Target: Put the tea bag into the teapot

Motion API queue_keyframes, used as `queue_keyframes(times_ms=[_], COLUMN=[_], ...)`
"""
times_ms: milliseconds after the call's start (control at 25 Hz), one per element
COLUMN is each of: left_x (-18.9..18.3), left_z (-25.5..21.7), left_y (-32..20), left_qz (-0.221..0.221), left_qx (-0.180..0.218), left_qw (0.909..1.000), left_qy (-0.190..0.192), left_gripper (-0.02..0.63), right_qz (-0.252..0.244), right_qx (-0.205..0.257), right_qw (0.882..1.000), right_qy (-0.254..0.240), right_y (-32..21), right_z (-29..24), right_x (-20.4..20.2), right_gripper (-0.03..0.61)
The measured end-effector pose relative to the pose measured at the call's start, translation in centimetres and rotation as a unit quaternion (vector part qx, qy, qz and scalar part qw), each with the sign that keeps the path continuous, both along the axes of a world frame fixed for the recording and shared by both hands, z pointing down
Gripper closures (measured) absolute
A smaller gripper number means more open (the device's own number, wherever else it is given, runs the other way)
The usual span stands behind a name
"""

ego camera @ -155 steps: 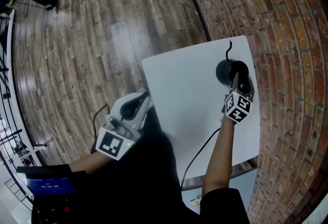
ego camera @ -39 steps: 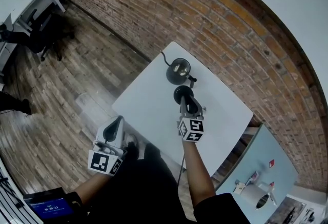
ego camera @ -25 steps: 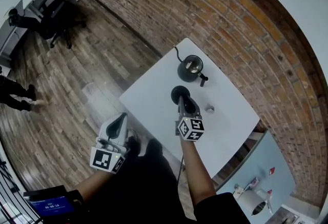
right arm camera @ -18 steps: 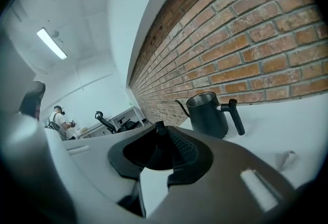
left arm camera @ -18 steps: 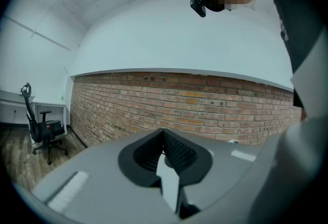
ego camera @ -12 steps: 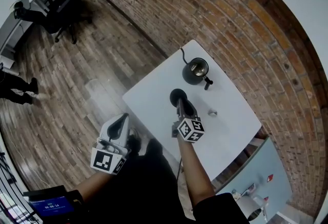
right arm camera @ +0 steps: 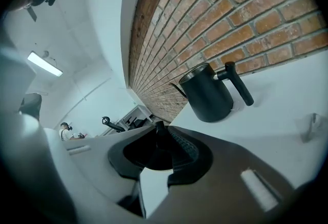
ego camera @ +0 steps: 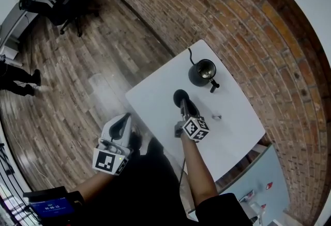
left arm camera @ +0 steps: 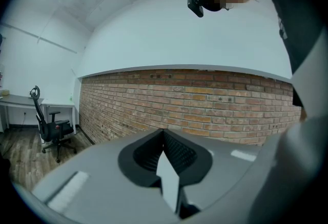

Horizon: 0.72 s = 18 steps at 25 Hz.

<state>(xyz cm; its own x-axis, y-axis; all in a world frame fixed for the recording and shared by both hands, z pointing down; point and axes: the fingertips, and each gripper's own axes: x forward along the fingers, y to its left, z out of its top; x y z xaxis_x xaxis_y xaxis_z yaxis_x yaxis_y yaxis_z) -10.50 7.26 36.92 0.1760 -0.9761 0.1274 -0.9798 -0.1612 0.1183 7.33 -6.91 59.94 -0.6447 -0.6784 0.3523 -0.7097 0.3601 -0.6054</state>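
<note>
Gripping lid [ego camera: 179,97], right tongs [ego camera: 182,104] — tea bag [ego camera: 216,116] lying beside, untouched.

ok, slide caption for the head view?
Right claw holds the lid; open teapot and tea bag sit on the white table.

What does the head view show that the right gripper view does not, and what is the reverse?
Only the head view shows the left gripper, which is off the table, the wooden floor, and the open mouth of the teapot from above. Only the right gripper view shows a ceiling light and the teapot from the side. Both show the teapot, the tea bag lying on the white table, and the brick wall.
</note>
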Motion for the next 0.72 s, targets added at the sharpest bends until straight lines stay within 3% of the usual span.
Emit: queue_keyframes(times_ms=[720], left_x=[0.2], left_z=[1.0], left_y=[-0.3], left_qz=[-0.004], left_qx=[-0.019], left_qw=[0.9998], left_qy=[0.004], left_gripper=[0.614], right_qz=[0.003], right_qx=[-0.077], right_qw=[0.992], right_qy=[-0.102], right_y=[-0.5], right_z=[3.8], right_x=[-1.2], right_gripper=[0.508])
